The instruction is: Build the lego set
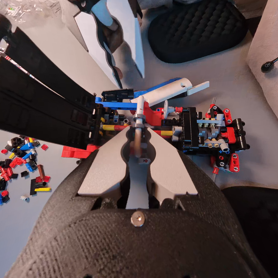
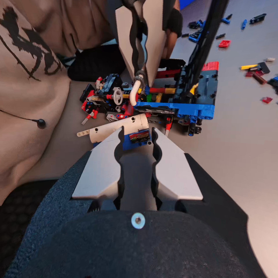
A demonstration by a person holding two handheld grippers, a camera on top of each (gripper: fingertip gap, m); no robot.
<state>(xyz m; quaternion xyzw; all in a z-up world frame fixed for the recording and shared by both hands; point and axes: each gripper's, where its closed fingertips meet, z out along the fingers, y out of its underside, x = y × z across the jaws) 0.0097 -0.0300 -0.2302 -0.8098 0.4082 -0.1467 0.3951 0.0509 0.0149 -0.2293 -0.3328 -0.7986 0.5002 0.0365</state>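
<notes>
The half-built lego vehicle [image 1: 189, 124] lies on the grey table, red, black and blue, with long black beams [image 1: 45, 97] reaching left. My left gripper [image 1: 138, 127] is shut on a white bent tube [image 1: 139, 105] that carries grey rings [image 1: 139, 117], over the model's middle. The right wrist view shows the same grasp from the other side, the left gripper [image 2: 141, 82] pinching the tube [image 2: 133, 94]. My right gripper [image 2: 138, 128] is open. A blue panel with a sticker [image 2: 139, 137] and a white panel [image 2: 114, 129] lie at its tips, not gripped. It also shows in the left wrist view [image 1: 131, 82].
Loose small pieces lie on the table [image 1: 19, 158], also in the right wrist view [image 2: 255, 69]. A person in a beige garment [image 2: 30, 75] sits close by the model. A black cushion [image 1: 195, 30] lies beyond it. Clear plastic bags [image 1: 22, 10] lie far left. The grippers' ends are close to 7 cm from one another.
</notes>
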